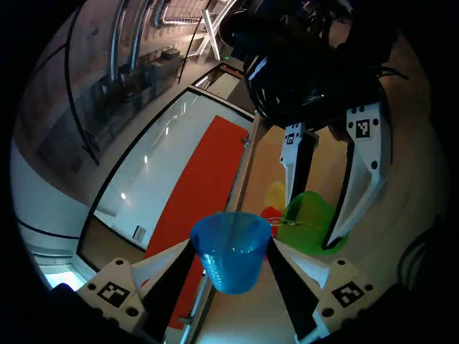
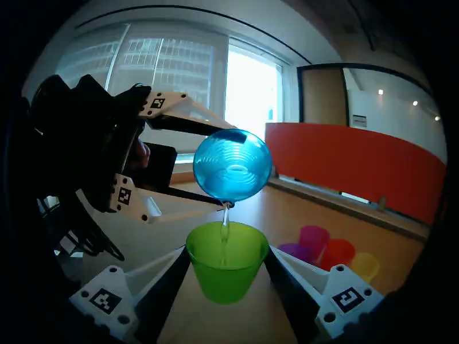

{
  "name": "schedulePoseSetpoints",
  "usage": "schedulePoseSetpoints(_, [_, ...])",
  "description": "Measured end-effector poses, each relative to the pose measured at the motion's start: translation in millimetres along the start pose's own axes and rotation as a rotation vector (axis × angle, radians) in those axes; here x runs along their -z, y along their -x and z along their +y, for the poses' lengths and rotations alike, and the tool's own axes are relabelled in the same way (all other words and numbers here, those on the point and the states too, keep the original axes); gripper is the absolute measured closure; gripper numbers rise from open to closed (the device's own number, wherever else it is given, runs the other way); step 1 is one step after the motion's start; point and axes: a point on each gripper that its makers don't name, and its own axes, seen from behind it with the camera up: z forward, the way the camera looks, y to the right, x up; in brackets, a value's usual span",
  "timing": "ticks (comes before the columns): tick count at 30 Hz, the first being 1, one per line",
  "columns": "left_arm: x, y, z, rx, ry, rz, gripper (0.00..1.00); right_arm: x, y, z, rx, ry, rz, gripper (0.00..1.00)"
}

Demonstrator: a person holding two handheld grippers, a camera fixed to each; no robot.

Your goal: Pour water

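Note:
My left gripper (image 1: 231, 258) is shut on a blue plastic cup (image 1: 232, 257), tipped over sideways. In the right gripper view that blue cup (image 2: 232, 164) shows its mouth, and a thin stream of water (image 2: 225, 221) falls from its rim. The stream lands in a green cup (image 2: 227, 259) held upright, on which my right gripper (image 2: 227, 266) is shut. In the left gripper view the green cup (image 1: 310, 221) sits between the fingers of the right gripper (image 1: 312, 229), just beyond and below the blue cup.
Purple (image 2: 313, 238), orange (image 2: 337, 252) and yellow (image 2: 365, 265) cups stand on the wooden table (image 2: 287, 212) to the right. An orange-red panel (image 2: 356, 160) runs behind the table. Bright windows (image 2: 252, 92) lie beyond. A hand (image 2: 142, 153) holds the left gripper.

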Motion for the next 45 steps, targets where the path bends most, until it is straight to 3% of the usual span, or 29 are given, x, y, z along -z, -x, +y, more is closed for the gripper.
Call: schedulePoseSetpoints(45, [2.5, -11, 3.5, -0.118, -0.005, 0.004, 0.14, 5.3, 1, 3, 0.007, 0.007, 0.01, 0.08])
